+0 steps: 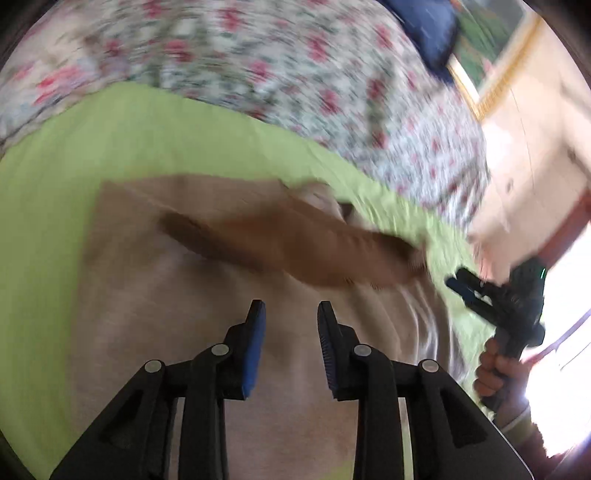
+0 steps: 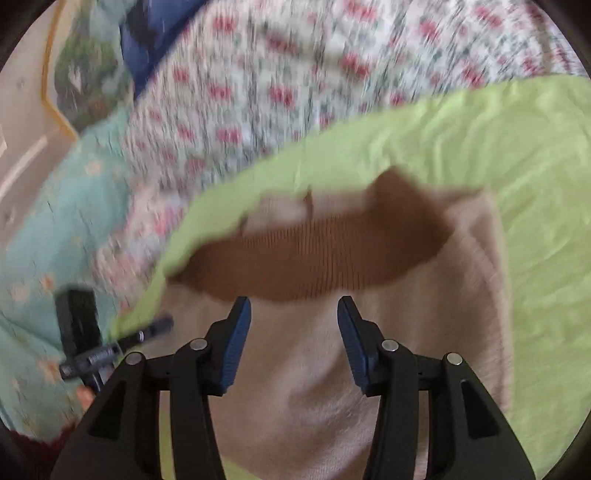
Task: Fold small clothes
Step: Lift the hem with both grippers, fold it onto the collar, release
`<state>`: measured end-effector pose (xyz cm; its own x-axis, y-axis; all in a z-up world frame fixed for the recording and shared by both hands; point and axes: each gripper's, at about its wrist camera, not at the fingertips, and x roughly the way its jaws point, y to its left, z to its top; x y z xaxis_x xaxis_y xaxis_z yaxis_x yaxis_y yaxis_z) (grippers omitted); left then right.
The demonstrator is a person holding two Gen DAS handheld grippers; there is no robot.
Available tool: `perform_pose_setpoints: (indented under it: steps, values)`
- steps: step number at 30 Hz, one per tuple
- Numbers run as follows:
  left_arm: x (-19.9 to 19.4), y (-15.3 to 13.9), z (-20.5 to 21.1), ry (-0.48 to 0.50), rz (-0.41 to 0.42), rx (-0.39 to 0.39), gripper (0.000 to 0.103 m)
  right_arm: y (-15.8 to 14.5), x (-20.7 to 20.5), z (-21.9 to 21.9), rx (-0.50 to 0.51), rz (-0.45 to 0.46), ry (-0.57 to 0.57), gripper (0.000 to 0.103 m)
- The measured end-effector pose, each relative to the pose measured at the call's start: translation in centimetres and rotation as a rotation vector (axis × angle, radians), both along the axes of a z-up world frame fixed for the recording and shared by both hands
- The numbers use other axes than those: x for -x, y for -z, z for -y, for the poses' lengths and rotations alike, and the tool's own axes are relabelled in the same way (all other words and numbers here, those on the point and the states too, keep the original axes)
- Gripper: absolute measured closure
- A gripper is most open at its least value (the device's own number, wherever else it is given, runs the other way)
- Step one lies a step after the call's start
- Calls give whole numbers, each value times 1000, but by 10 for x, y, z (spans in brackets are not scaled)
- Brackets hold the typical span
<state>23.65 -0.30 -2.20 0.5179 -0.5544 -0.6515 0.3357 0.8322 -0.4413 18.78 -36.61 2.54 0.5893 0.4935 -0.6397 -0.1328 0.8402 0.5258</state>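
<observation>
A small beige knitted garment (image 1: 155,288) (image 2: 306,373) lies on a lime green cloth (image 1: 155,136) (image 2: 498,140). A brown ribbed band (image 1: 303,251) (image 2: 314,254) runs across its far part. My left gripper (image 1: 291,314) hovers over the beige fabric, jaws apart, nothing between the blue pads. My right gripper (image 2: 295,310) stands open just short of the brown band, also with nothing between its pads. In the left wrist view the right gripper (image 1: 469,288) shows at the garment's right edge, held by a hand (image 1: 495,373). Both views are blurred by motion.
A floral bedspread (image 1: 258,66) (image 2: 295,74) lies beyond the green cloth. A dark blue cushion (image 1: 432,33) (image 2: 147,44) and a gold-framed picture (image 1: 491,55) sit farther back. A pale turquoise quilt (image 2: 62,229) lies left in the right wrist view, where the other gripper (image 2: 92,347) shows.
</observation>
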Motion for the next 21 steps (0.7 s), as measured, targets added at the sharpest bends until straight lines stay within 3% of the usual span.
perform_pose_setpoints:
  steps: [2,4,7,8,12,15,18,21]
  values:
    - [-4,8,16,15,14,-84,73,16,-11,10,110,-59,81,53]
    - [-21,20,7,-51,-15,-143,73,27,-20,37,157,-115,214,54]
    - [-45,28,-32,-183,-54,-153,80,22,-12,75,38,-98,335,53]
    - [-48,28,-44,-214,-63,-145,84,16,-6,79,39,-82,353,53]
    - [-33,18,-87,-306,-51,-91,82,3,19,73,25,-40,334,49]
    - [-4,14,-99,-349,-49,-70,68,2,39,53,3,-17,278,47]
    - [39,10,-100,-329,-61,24,63,2,59,27,-29,-14,224,46]
    - [87,6,-88,-298,-58,66,52,7,80,10,-41,-25,188,46]
